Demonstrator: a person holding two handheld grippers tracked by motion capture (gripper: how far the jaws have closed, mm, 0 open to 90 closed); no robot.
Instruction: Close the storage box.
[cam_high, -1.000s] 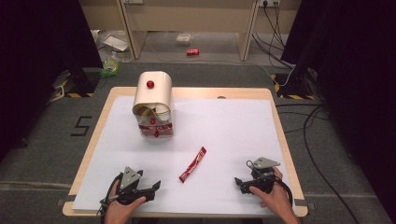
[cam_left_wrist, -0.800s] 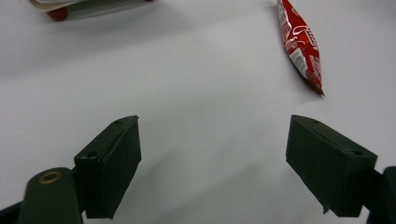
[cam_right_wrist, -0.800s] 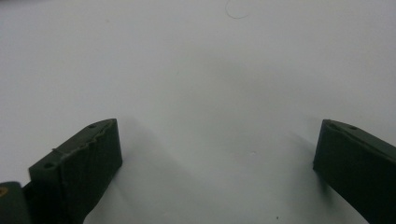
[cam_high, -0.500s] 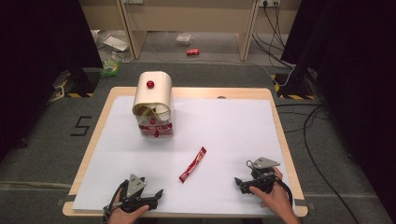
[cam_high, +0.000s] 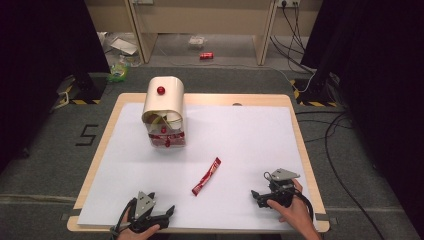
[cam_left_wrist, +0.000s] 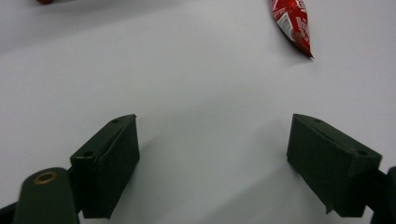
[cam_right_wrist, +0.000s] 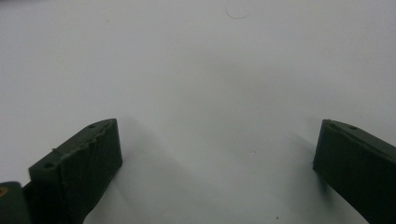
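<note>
Both grippers rested on the white sheet (cam_high: 250, 135) with jaws spread wide, holding nothing; the left gripper (cam_high: 167, 214) lay nearer the red sachet (cam_high: 206, 176), which sat ahead and to its right, long axis diagonal; the left gripper view caught the sachet's tip; the high view added the cream container (cam_high: 163, 112) far back; the right gripper (cam_high: 256, 196) faced bare sheet.

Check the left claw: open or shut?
Open. In the left gripper view the left claw has its two jaws wide apart, bare white table between them, nothing held.
</note>
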